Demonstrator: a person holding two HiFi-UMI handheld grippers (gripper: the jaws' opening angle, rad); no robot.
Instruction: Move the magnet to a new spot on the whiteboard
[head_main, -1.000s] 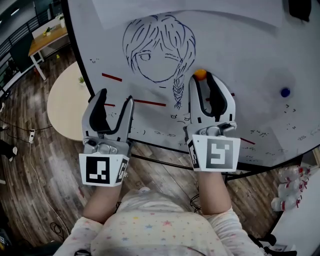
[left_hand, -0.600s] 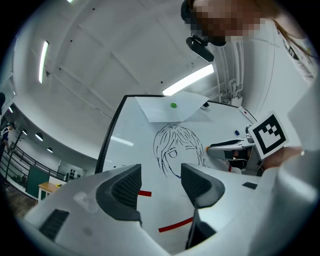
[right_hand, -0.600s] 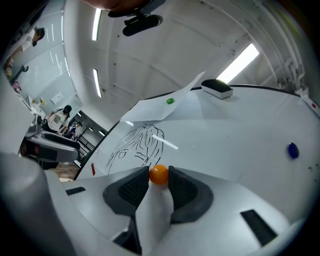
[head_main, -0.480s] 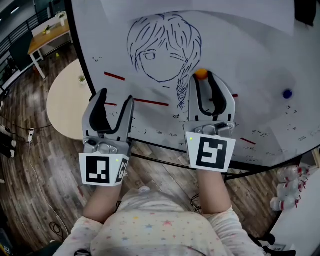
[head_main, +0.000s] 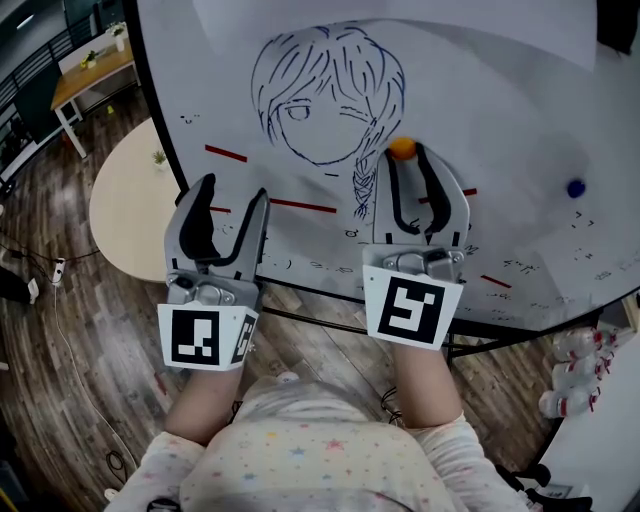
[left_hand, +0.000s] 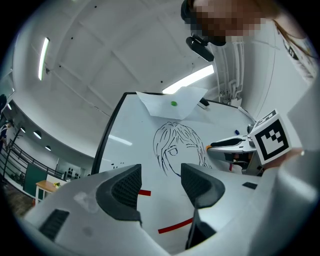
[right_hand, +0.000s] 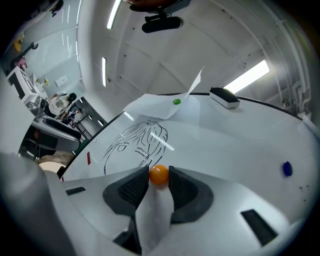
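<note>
A small orange magnet sticks to the whiteboard, just right of the braid of a drawn girl's head. My right gripper reaches up to it, and its two pads touch the orange magnet on either side at their tips. That right gripper is shut on the magnet. My left gripper hangs lower left by the board's bottom edge. In its own view the left gripper is open with only the board between its pads.
A blue magnet sits on the board to the right. A green magnet pins a paper sheet near the top, next to an eraser. A round table stands left of the board. Bottles lie on the floor at right.
The right gripper's jaws have drawn in around the orange magnet and its marker cube has swung slightly left. The magnet stays at the same spot. The left gripper has not moved.
</note>
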